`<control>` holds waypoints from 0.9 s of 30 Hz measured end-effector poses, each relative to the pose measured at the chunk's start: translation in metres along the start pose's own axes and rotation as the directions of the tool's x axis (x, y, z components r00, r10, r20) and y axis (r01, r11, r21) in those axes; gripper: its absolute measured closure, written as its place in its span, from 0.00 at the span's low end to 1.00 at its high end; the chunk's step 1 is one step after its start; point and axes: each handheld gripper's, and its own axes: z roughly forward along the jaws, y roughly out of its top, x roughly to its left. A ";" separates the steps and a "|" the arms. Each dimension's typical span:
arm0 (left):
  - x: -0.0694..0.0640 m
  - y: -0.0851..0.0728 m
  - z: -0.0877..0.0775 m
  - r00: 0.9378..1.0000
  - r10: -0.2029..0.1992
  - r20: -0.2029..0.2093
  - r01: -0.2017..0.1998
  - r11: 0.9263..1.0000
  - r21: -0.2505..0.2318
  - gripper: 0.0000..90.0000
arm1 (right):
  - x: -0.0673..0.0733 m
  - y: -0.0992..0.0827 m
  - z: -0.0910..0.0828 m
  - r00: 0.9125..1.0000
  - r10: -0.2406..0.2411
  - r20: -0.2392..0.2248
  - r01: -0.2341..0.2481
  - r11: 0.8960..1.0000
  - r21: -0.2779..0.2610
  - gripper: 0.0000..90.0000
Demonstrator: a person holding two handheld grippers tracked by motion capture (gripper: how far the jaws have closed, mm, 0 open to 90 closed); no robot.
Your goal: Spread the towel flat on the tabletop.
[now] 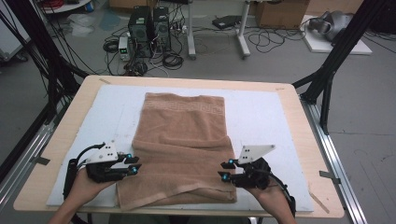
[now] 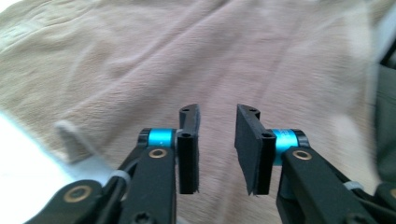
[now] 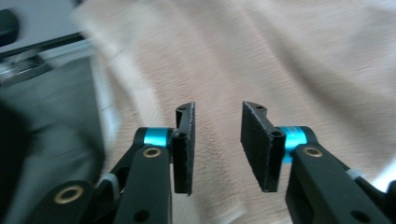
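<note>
The brown terry towel (image 1: 182, 144) lies folded on the white mat (image 1: 261, 116) of the tabletop, long axis running near to far. The left gripper (image 1: 133, 164) and right gripper (image 1: 225, 170) flank its near end, jaws parted, grasping nothing, each pointing inward at its side edge.

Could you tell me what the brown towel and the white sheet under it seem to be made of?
The brown towel looks like cotton terry: a matte, fuzzy pile in the left gripper view, with a woven key-pattern band near its far end. The white sheet looks like a thin, smooth, matte board, perhaps foam or plastic; its look leaves that open.
</note>
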 end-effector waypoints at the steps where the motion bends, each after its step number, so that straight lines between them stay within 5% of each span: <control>1: 0.003 -0.001 0.004 1.000 -0.006 -0.010 0.006 1.000 0.012 0.77 | -0.006 0.000 0.003 0.999 0.001 0.042 -0.001 1.000 -0.003 0.74; 4: 0.008 -0.003 0.016 1.000 -0.005 -0.026 0.007 0.998 0.059 0.78 | -0.023 -0.007 0.019 0.996 0.015 0.089 -0.018 0.999 0.027 0.73; 8: 0.009 -0.006 0.029 1.000 -0.008 0.009 0.007 0.992 0.128 0.76 | -0.032 -0.019 0.043 0.998 0.047 0.039 -0.050 0.995 0.084 0.68; 11: 0.009 -0.013 0.038 0.996 -0.046 0.077 0.031 0.983 0.181 0.65 | -0.032 -0.026 0.056 0.996 0.087 0.018 -0.089 0.986 0.143 0.59; 14: 0.006 -0.021 0.036 0.999 -0.038 0.035 0.034 0.992 0.122 0.69 | -0.030 -0.029 0.058 0.995 0.088 0.052 -0.094 0.988 0.124 0.69; 17: 0.001 -0.024 0.035 0.999 -0.024 0.048 0.019 0.995 0.098 0.89 | -0.030 -0.028 0.058 0.996 0.087 0.024 -0.090 0.988 0.127 0.92; 21: -0.007 -0.022 0.029 0.999 0.008 0.038 -0.011 0.995 0.096 0.95 | -0.024 -0.023 0.057 0.998 0.062 -0.014 -0.060 0.988 0.142 0.94; 27: -0.028 -0.022 0.000 0.998 0.051 0.045 -0.054 0.997 0.054 0.95 | 0.004 -0.019 0.032 0.999 0.039 -0.028 -0.036 0.996 0.081 0.94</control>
